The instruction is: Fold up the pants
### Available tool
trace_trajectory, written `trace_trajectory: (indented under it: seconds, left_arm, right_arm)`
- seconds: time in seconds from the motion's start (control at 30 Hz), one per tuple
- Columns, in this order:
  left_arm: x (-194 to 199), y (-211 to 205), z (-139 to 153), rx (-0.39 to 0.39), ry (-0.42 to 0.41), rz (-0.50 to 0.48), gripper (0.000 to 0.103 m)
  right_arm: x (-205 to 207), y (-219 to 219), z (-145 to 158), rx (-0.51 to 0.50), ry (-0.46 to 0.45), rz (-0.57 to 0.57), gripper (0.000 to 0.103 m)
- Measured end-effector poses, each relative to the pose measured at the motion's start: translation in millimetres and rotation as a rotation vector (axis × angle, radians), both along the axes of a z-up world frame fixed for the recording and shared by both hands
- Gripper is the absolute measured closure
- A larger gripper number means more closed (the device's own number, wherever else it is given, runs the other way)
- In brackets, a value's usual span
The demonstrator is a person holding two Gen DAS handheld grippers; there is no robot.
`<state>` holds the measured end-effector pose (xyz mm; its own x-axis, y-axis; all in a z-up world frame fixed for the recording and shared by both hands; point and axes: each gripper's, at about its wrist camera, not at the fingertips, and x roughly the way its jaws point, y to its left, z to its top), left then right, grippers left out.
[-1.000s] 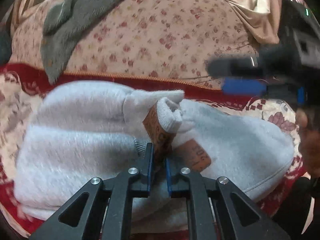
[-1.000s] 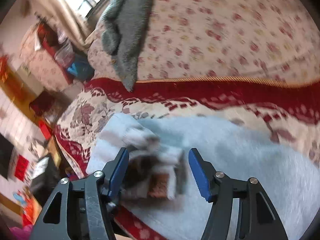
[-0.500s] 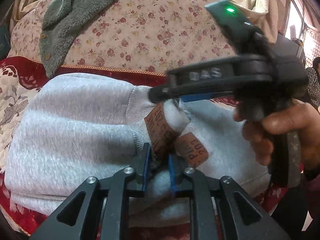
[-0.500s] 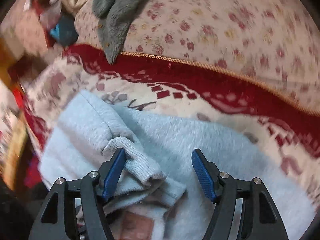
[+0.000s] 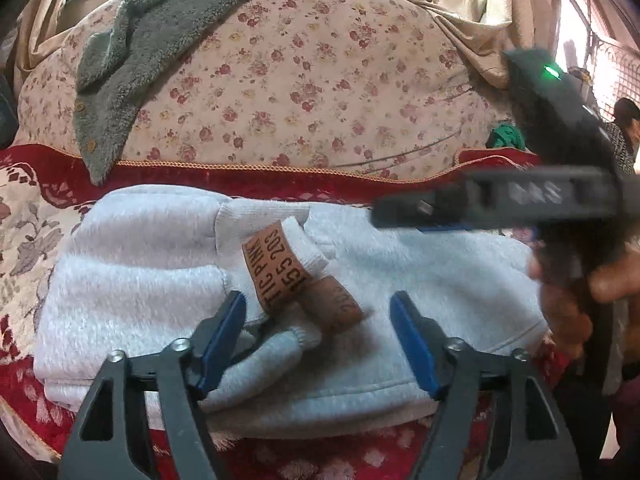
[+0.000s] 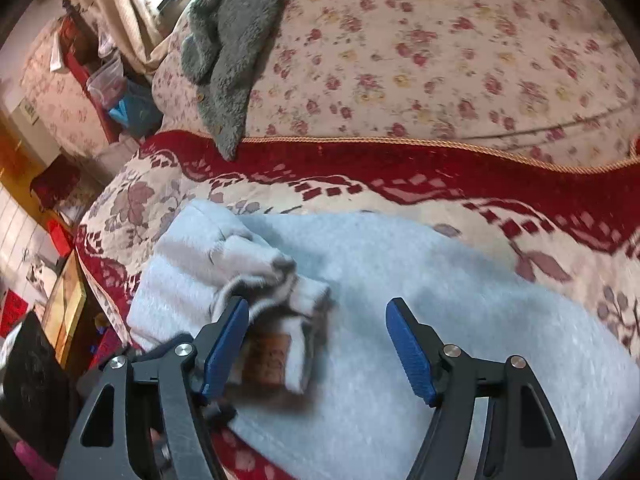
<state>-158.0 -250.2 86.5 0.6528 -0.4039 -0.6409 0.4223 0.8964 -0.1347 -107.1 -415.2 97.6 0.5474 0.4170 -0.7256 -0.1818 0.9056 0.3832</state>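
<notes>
The light grey fleece pants (image 5: 132,280) lie folded in a thick bundle on the red and cream patterned bed cover (image 5: 24,216), just in front of the floral pink quilt (image 5: 300,80). A grey fluffy garment (image 5: 132,52) hangs over that quilt, apart from the pants.

The left gripper (image 5: 316,340) is directly above the near edge of the bundle. Its jaws have just been opening and now stand wide apart. Between the two blue pads sit the ribbed cuffs and the brown leather-like label with printed letters (image 5: 276,272), but the pads do not press on them; the left pad is just beside a cuff, the right pad is clear of the fabric folds.

The right gripper (image 6: 316,344) also has its jaws apart, and they have just been opening a little more. It hovers over the same pants, with the cuffs and the brown label near its left pad and plain fleece under its right pad. Whether the left pad touches the cloth I cannot tell, because this part is blurred. In the left wrist view the right gripper comes in from the right side, held by a hand (image 5: 576,292), above the right part of the bundle.
</notes>
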Motion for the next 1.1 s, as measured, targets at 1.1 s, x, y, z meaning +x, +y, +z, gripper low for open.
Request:
trace_trajectory:
  seconds: [1.1]
  left_arm:
    - [19.7,-95.0,10.2,0.013,0.034,-0.085,0.021]
  right_arm:
    - [-172.9,-128.9,-27.7,0.07,0.058,-0.282,0.009]
